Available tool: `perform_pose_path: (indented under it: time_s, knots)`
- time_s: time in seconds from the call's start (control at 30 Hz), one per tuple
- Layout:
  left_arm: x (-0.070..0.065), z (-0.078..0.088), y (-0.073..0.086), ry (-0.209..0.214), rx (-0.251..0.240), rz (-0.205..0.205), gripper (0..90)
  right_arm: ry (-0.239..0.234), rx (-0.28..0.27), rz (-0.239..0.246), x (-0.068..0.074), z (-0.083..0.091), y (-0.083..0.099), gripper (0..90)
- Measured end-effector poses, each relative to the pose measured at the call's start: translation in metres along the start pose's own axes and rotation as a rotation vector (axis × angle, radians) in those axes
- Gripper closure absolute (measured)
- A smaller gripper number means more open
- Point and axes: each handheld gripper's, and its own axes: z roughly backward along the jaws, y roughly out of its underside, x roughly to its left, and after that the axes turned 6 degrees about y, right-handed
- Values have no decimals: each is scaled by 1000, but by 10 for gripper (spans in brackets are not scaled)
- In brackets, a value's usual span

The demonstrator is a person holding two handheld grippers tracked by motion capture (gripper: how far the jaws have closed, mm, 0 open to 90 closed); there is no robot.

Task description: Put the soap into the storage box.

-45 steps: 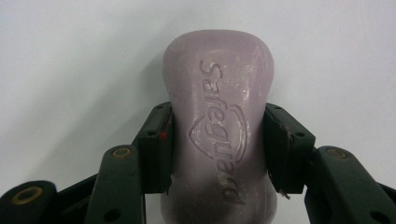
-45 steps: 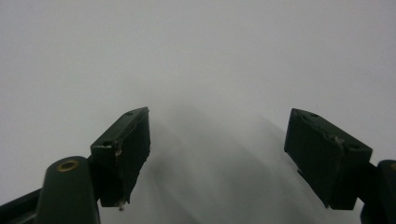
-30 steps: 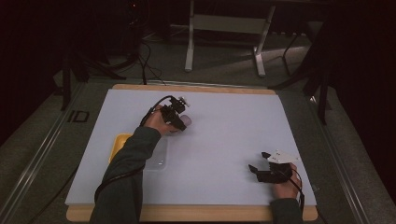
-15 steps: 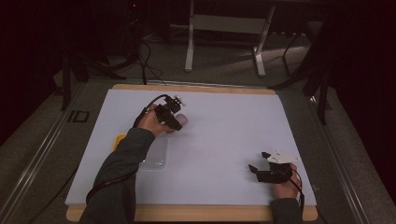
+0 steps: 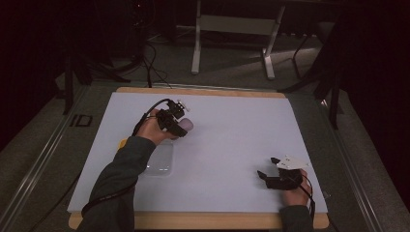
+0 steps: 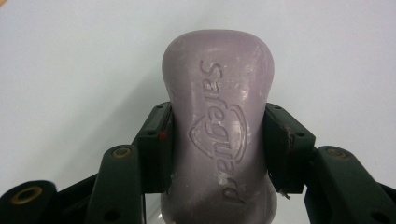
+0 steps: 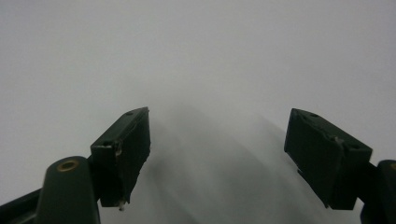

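Observation:
A pale purple bar of soap (image 6: 218,135) with an embossed brand name sits squeezed between the jaws of my left gripper (image 6: 217,149). In the high view that gripper (image 5: 175,124) hangs above the white table mat, left of centre, with the soap (image 5: 183,125) sticking out to the right. My right gripper (image 5: 267,170) rests near the front right of the mat and points left. Its jaws stand wide apart (image 7: 217,158) with only bare white surface between them.
A clear shallow plastic tray (image 5: 160,159) lies on the white mat (image 5: 232,140) just in front of the left hand, with something yellow (image 5: 123,143) at its left, partly hidden by the sleeve. A wooden table edge (image 5: 203,221) frames the mat. Stand legs and cables lie beyond.
The left hand has lifted the soap and carried it toward the far side of the mat, away from the clear tray. The right gripper has kept still.

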Motion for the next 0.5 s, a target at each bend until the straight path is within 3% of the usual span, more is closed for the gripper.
perform_pose_path:
  time_s: [0.5]
  knots:
    - [-8, 14, 17, 11, -22, -1, 495, 1, 3, 6, 1, 0, 0, 222]
